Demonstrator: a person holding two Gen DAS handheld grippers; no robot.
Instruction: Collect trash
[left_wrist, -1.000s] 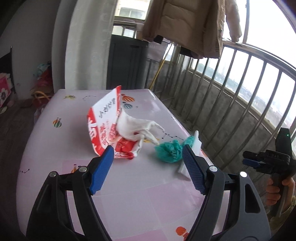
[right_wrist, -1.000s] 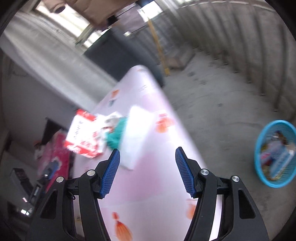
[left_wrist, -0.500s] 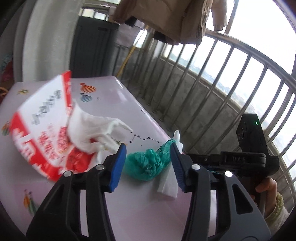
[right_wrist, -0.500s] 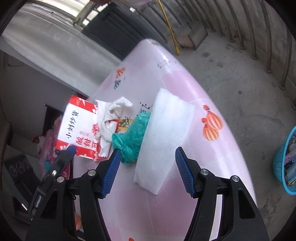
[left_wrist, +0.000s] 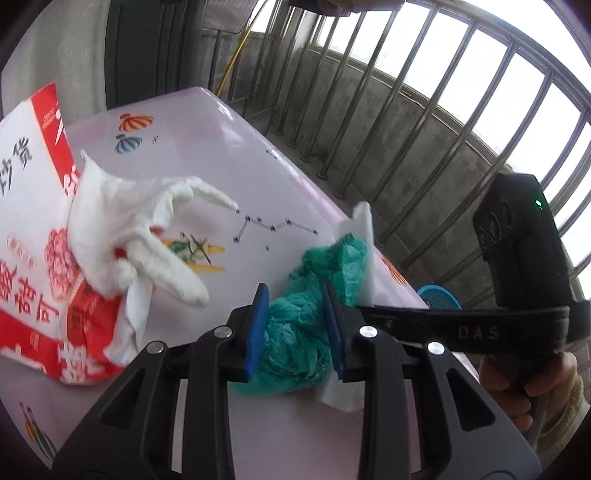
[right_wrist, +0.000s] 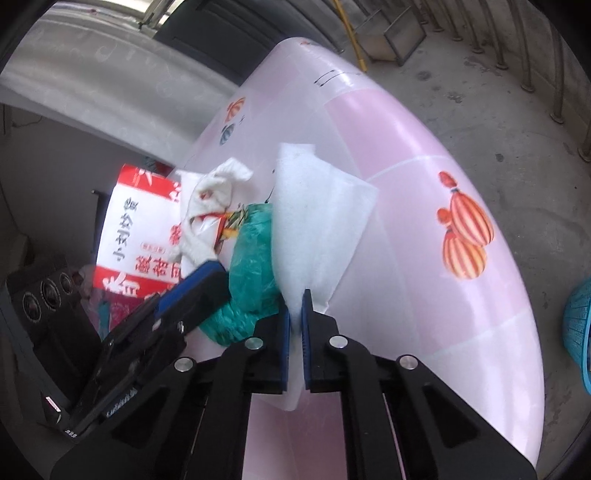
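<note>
My left tongs (left_wrist: 295, 325) have just been closing, and their blue pads now squeeze the crumpled green plastic bag (left_wrist: 295, 343) between them. My right tongs (right_wrist: 295, 343) are pressed nearly together, pinching the near edge of the flat white foam sheet (right_wrist: 317, 218), which stands up from the pink balloon-patterned worktop (right_wrist: 424, 184) and touches the green bag on its right. To the left of the bag lies a crumpled white paper tissue (left_wrist: 129, 229), resting against a red-and-white printed snack packet (left_wrist: 33, 236). Beyond the worktop's edge, on the concrete floor, sits a round blue plastic basket (right_wrist: 578, 317), near the metal balcony railing (left_wrist: 424, 103).
</note>
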